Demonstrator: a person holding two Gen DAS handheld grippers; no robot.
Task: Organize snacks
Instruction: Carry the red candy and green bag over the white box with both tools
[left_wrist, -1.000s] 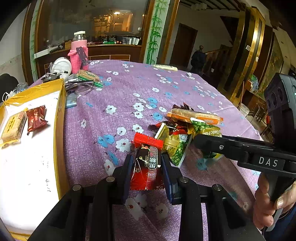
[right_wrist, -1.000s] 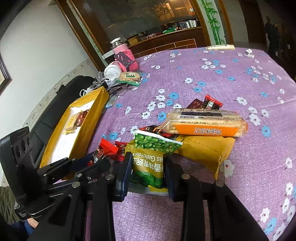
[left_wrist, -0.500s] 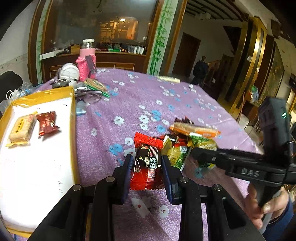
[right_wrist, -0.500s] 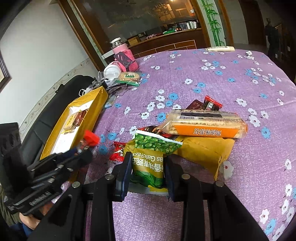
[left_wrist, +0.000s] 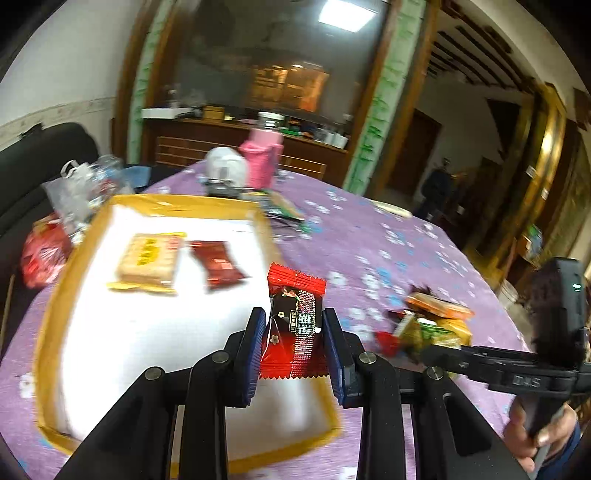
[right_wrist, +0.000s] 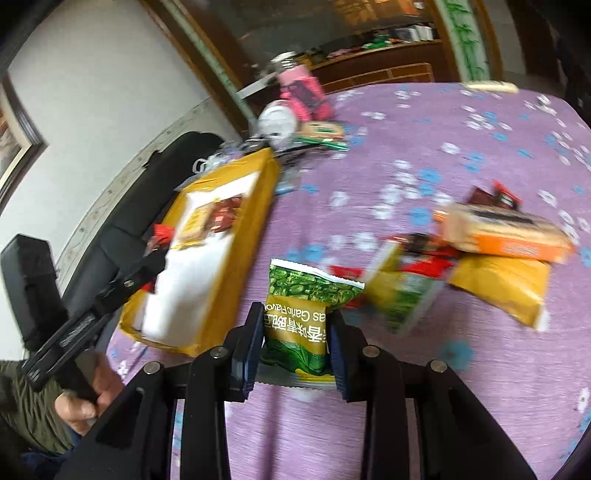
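My left gripper (left_wrist: 294, 325) is shut on a red and black snack packet (left_wrist: 295, 325), held over the right edge of the yellow-rimmed white tray (left_wrist: 162, 332). A biscuit pack (left_wrist: 147, 258) and a dark red packet (left_wrist: 218, 264) lie in that tray. My right gripper (right_wrist: 295, 325) is shut on a green garlic-pea packet (right_wrist: 299, 325), lifted above the purple flowered tablecloth (right_wrist: 443, 155), just right of the tray (right_wrist: 240, 236). The remaining snack pile (right_wrist: 472, 266) lies on the cloth to the right. The left gripper (right_wrist: 155, 258) also shows at the tray's near side.
A pink bottle (left_wrist: 263, 158), a white round object (left_wrist: 225, 168) and small clutter stand behind the tray. Plastic bags (left_wrist: 74, 192) sit on a black sofa at the left. A hand (left_wrist: 535, 435) holds the right gripper's handle. A wooden sideboard stands at the back.
Both grippers have swung left toward the tray with their packets. The red packet has gone from over the cloth to over the tray's edge. The green packet has left the pile.
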